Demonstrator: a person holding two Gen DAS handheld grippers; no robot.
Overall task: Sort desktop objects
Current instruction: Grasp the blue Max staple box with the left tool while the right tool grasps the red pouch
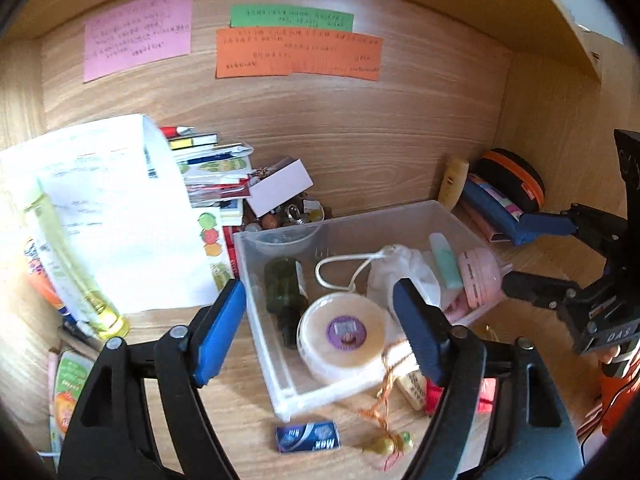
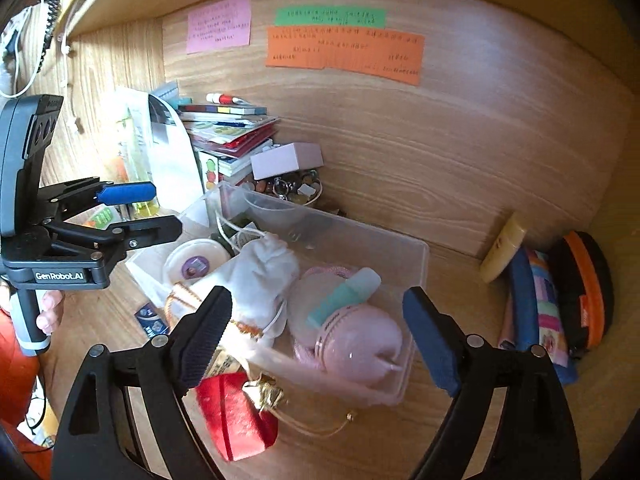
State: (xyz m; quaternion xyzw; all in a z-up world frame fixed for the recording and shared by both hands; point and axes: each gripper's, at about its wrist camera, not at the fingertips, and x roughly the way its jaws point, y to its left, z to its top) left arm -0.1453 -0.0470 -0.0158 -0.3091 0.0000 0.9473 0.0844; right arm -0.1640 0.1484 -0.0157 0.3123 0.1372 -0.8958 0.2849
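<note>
A clear plastic bin (image 1: pixel 260 280) (image 2: pixel 418 264) sits mid-desk. It holds a dark green bottle (image 1: pixel 286 292), a round cream tin with a purple label (image 1: pixel 340 332) (image 2: pixel 196 262), a white drawstring pouch (image 1: pixel 404 268) (image 2: pixel 260 276), a teal tube (image 1: pixel 444 260) (image 2: pixel 344 296) and a pink round case (image 1: pixel 480 276) (image 2: pixel 356 344). My left gripper (image 1: pixel 320 328) is open and empty above the bin's near left part. My right gripper (image 2: pixel 316 340) is open and empty above the bin's right part. In front of the bin lie a blue packet (image 1: pixel 308 436), a tasselled charm (image 1: pixel 384 440) and a red pouch (image 2: pixel 236 416).
Papers (image 1: pixel 116 216) and a stack of books (image 1: pixel 212 168) fill the back left, with a yellow-green bottle (image 1: pixel 72 264). A bowl of trinkets under a white card (image 2: pixel 288 164) stands behind the bin. A yellow tube (image 2: pixel 504 248), a blue pencil case (image 2: pixel 536 312) and an orange-black case (image 2: pixel 588 292) lie at the right.
</note>
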